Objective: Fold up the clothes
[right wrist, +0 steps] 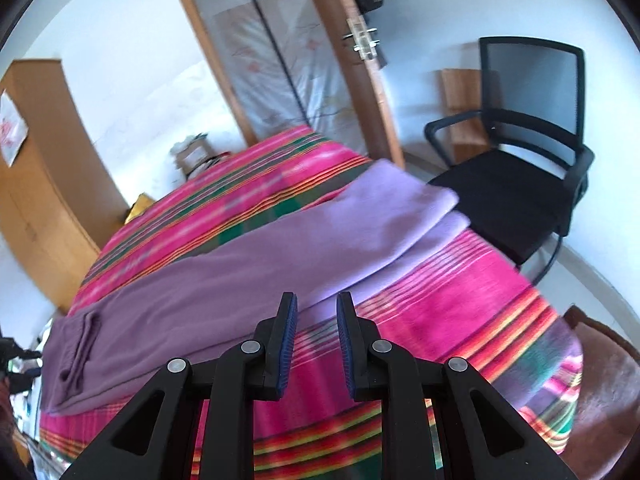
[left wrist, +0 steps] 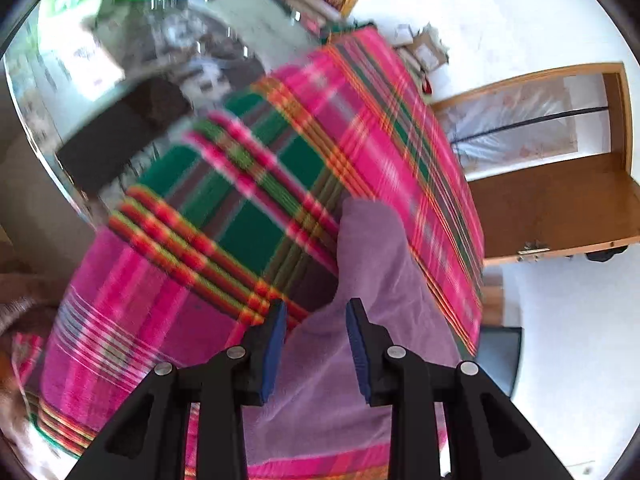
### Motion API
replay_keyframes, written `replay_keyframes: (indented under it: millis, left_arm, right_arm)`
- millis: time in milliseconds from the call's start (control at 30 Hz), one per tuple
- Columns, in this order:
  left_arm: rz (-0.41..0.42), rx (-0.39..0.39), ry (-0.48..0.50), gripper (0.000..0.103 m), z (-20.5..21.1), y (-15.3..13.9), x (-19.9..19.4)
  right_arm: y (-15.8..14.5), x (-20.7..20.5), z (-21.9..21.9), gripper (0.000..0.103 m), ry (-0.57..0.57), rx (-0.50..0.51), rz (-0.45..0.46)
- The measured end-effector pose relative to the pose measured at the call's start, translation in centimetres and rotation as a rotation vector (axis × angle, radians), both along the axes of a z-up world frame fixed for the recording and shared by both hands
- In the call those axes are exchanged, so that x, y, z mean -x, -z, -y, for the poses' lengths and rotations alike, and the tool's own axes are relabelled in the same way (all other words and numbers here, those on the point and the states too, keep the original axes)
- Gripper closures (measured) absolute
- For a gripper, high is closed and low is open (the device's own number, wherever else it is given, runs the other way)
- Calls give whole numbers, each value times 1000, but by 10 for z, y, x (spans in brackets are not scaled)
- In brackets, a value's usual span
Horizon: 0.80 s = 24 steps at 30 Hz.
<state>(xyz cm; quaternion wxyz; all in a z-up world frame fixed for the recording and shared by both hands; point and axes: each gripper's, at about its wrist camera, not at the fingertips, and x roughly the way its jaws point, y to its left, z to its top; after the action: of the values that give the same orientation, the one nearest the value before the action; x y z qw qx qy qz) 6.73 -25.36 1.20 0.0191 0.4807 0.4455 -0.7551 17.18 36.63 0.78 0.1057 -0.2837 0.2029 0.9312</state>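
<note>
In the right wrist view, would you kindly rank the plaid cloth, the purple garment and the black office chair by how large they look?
1. plaid cloth, spanning most of the frame.
2. purple garment, lying stretched across it.
3. black office chair, though it stands farther away, so its true size against the garment is unsure.

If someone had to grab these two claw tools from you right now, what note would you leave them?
Left claw: open, nothing gripped, above the purple fleece garment.
Right claw: open, empty, near the garment's front edge.
The garment lies stretched long across the pink plaid cloth.
Done: it looks folded lengthwise into a narrow strip.
Left: probably fold it end to end.
</note>
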Motion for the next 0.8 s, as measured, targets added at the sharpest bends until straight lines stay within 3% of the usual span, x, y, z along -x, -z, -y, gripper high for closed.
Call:
replay_keyframes:
  millis: [133,233,333,533,633,733,800]
  left_arm:
    - [-43,161,-18,72,-13,-26,-6]
    - [2,239,-25,72,-17,-33,-4]
    - [-22,255,-31,72,-25,-40,-7]
    - [-149,267,-93,72,-40,-58,-9]
    - [-160,145,-198,72,-22,-52,-12]
    - [-146,185,-284,72,-14,-52,-17]
    - [-136,181,-286,72,-15,-50,-18]
  right_arm:
    - [-4,5,-17,82,44,-43,1]
    - [-5,10,-31,78,76,-41,3]
    - [-2,17,-42,64,98,-46,11]
    - [5,35,-61,64,117,-48,43]
    - [6,44,-71,64,124,-43,55]
    - [6,50,-77,64,128,-25,60]
    - [6,55,-78,64,119,-26,61]
